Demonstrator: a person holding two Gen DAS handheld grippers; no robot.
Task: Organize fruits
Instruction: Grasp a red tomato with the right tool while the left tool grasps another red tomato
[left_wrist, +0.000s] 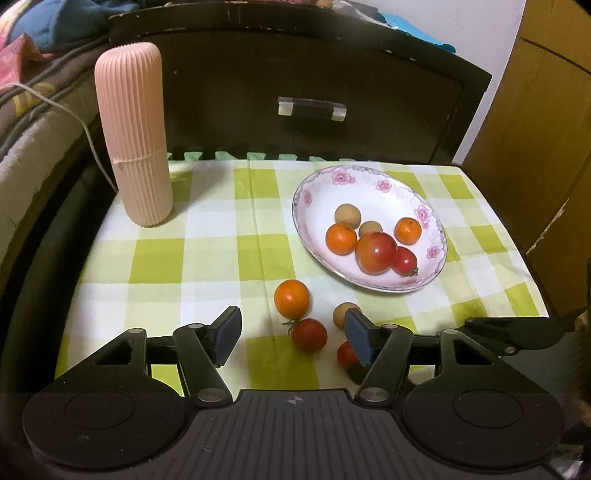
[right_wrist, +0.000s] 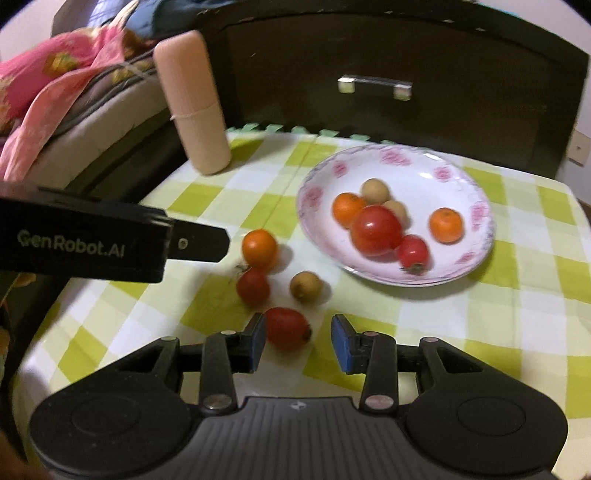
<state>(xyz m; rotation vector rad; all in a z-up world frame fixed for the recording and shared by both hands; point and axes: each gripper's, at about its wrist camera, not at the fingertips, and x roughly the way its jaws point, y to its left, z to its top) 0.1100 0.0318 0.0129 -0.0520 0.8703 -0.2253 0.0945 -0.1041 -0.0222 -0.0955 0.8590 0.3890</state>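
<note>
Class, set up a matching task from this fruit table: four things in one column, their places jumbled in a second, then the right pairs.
Things:
1. largest red tomato
2. pink ribbed case
3. oval red tomato
4. lone orange

Places:
A. upright at the cloth's far left corner
B. on the cloth, beside the right gripper
C. in the flowered plate
D. on the cloth, just outside the plate

Pairs: 1-C, 2-A, 3-B, 4-D

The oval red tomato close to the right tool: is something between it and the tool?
Nothing visible. The oval red tomato lies on the checked cloth just ahead of the open right tool, near its left finger; the other loose fruits sit farther away.
</note>
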